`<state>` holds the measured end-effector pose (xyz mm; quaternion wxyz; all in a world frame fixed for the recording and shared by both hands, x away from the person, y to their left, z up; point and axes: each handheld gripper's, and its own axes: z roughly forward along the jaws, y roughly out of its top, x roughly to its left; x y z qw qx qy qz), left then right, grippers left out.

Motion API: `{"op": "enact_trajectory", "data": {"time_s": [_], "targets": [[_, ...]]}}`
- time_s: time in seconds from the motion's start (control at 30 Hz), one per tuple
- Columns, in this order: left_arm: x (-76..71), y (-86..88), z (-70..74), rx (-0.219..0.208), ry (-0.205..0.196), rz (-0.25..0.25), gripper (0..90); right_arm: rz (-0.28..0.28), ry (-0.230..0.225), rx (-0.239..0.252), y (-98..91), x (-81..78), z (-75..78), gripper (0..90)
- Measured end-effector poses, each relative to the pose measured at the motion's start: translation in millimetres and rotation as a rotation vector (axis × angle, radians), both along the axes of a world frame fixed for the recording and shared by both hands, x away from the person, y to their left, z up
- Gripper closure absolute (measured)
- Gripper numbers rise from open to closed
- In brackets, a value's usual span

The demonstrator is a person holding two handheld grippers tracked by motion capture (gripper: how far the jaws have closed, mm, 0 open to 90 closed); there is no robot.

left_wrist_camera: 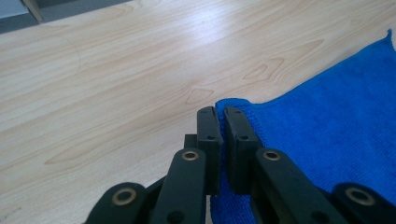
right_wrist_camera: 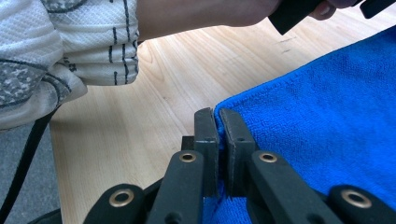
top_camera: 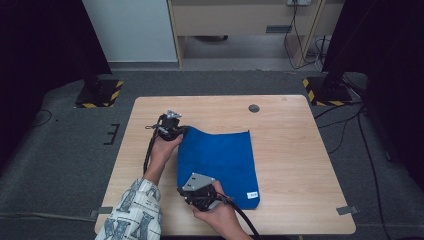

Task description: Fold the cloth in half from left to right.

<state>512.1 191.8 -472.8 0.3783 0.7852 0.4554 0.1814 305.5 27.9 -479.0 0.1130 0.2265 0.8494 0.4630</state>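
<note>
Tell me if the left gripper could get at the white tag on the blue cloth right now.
Probably not: the left gripper is shut on the far left corner of the blue cloth. The white tag lies at the near right corner, beyond the right gripper.

We hold the left gripper (top_camera: 181,131) out ahead on an extended forearm, its jaws pinched together on a cloth corner. Our right gripper (top_camera: 192,186) sits close to our body, jaws likewise clamped on a corner, hand wrapped behind it.
</note>
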Motion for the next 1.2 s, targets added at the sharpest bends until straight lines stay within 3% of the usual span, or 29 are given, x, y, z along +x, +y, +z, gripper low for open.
{"op": "enact_trajectory", "data": {"time_s": [0.3,0.47,0.77,1.2], "targets": [[4.0,2.5,5.9,0.001,-0.003,-0.001,86.2,-0.011,-0.011,0.007,-0.6,-0.3,5.6,86.6],[4.0,7.3,8.8,0.002,-0.003,0.010,86.2,0.000,-0.038,-0.034,7.3,-4.5,6.0,86.8],[2.8,14.6,12.2,0.003,-0.006,0.015,86.1,0.004,-0.047,-0.011,14.3,-3.8,14.9,86.9],[-7.9,46.0,13.7,0.018,0.000,0.045,86.0,0.022,-0.038,0.010,42.0,-6.3,13.6,86.7]]}}
